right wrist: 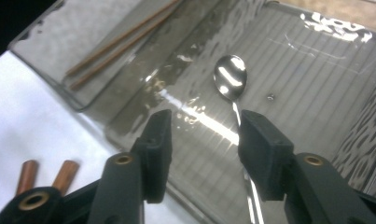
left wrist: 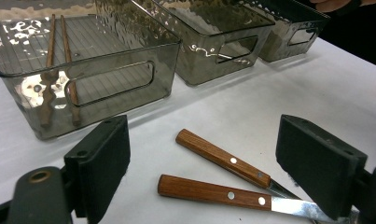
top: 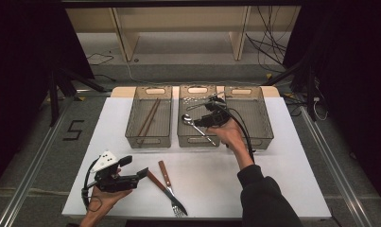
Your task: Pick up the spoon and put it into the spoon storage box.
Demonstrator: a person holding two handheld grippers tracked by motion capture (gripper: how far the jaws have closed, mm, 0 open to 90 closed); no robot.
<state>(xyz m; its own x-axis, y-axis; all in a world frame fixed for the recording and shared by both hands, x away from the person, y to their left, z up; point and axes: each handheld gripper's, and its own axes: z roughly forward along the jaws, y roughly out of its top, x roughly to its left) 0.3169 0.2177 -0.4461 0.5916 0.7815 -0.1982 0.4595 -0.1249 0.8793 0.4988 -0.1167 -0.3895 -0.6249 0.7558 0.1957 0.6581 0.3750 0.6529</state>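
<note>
The right gripper [top: 208,119] is held over the middle tray [top: 184,138] of three smoky transparent trays that stand in a row at the far side of the white table [top: 297,179]. The right hand [top: 231,135] grips it from behind, with the forearm in a dark sleeve [top: 266,198] that reaches forward and to the left from the bottom edge. Its jaws are spread apart and pinch nothing. In the right gripper view the metal spoon [right wrist: 230,83] lies on the ribbed bottom of this tray, the bowl is beyond the jaws and the handle passes under the right jaw; the pads do not press on it.

The left gripper [top: 143,172] rests low over the near left part of the table, lying in the open left hand [top: 105,196], palm up, and it points to the right. Its jaws are also wide apart and empty. Just in front of them lie a knife [left wrist: 232,195] and a fork [top: 168,187], both with wooden handles, crossing each other near their metal ends.

The left tray [top: 131,135] holds a pair of brown chopsticks [top: 148,118], lying side by side.
</note>
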